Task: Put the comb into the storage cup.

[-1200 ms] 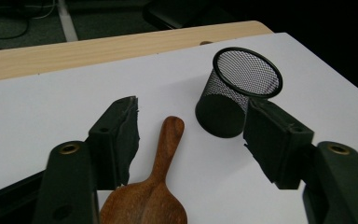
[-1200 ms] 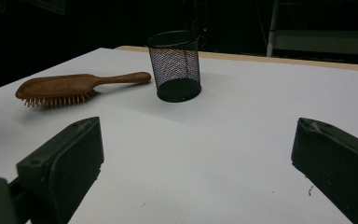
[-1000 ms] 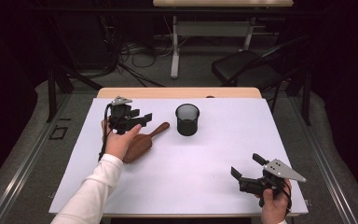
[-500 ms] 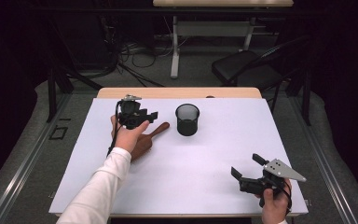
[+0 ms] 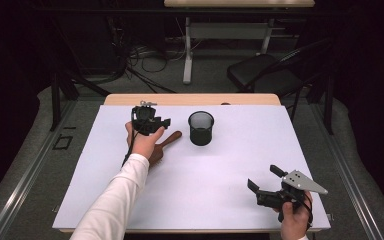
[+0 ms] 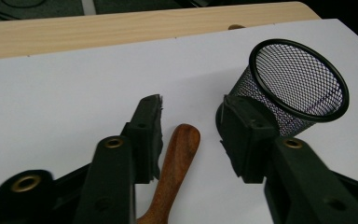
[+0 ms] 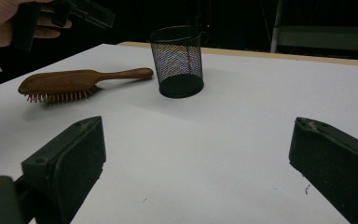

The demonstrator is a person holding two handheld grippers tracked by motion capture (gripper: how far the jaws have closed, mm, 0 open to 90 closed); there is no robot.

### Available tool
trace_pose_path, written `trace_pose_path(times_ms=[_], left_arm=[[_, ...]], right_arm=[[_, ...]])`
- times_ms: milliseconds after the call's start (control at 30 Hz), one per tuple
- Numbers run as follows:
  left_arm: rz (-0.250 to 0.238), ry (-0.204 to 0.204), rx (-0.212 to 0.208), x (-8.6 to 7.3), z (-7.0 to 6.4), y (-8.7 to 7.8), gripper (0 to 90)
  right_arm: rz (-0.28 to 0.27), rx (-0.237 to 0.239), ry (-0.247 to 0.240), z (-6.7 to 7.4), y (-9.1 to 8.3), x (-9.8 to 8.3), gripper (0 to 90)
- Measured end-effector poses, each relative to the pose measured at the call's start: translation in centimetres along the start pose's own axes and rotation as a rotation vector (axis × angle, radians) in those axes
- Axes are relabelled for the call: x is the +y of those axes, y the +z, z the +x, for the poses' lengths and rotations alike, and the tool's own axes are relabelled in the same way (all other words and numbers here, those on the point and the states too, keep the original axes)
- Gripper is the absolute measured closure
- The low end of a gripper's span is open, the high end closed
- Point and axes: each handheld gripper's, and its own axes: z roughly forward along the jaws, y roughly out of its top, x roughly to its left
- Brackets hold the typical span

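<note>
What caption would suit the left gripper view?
Left gripper with jaws astride a wooden hairbrush handle, beside a black mesh cup.

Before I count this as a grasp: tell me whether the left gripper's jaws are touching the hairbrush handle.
Apart. In the left gripper view the hairbrush handle lies between the left gripper's jaws, with white table showing on both sides of it. The jaws have just been closing.

White sleeve (image 5: 115, 200), black claws, brass screws
</note>
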Motion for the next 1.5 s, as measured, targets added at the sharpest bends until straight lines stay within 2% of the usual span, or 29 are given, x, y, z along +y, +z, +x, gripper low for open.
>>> trace_pose_path(times_ms=[333, 500, 567, 700, 1233, 1500], left_arm=[[0.077, -0.011, 0.042, -0.2, -0.2, 2.0, 74.5], [0.118, -0.035, 0.056, -0.3, 0.0, 2.8, 82.2], [0.148, -0.051, 0.066, -0.5, 0.4, 3.3, 85.3], [0.169, -0.079, 0.077, -0.6, 0.8, 3.8, 89.5], [0.248, -0.143, 0.084, -1.5, 1.7, 5.8, 90.0], [0.277, -0.156, 0.083, -1.8, 1.9, 6.7, 90.0]], right_arm=[[0.003, 0.003, -0.002, 0.0, 0.0, 0.0, 3.5], [0.002, 0.004, -0.003, 0.0, 0.0, 0.0, 3.6], [0.003, 0.005, -0.002, 0.0, 0.0, 0.0, 3.7], [0.004, 0.005, 0.002, 0.0, 0.0, 0.0, 3.8], [0.011, 0.006, -0.014, -0.1, 0.1, -0.1, 4.8], [0.019, 0.009, -0.012, -0.1, 0.1, -0.1, 5.8]])
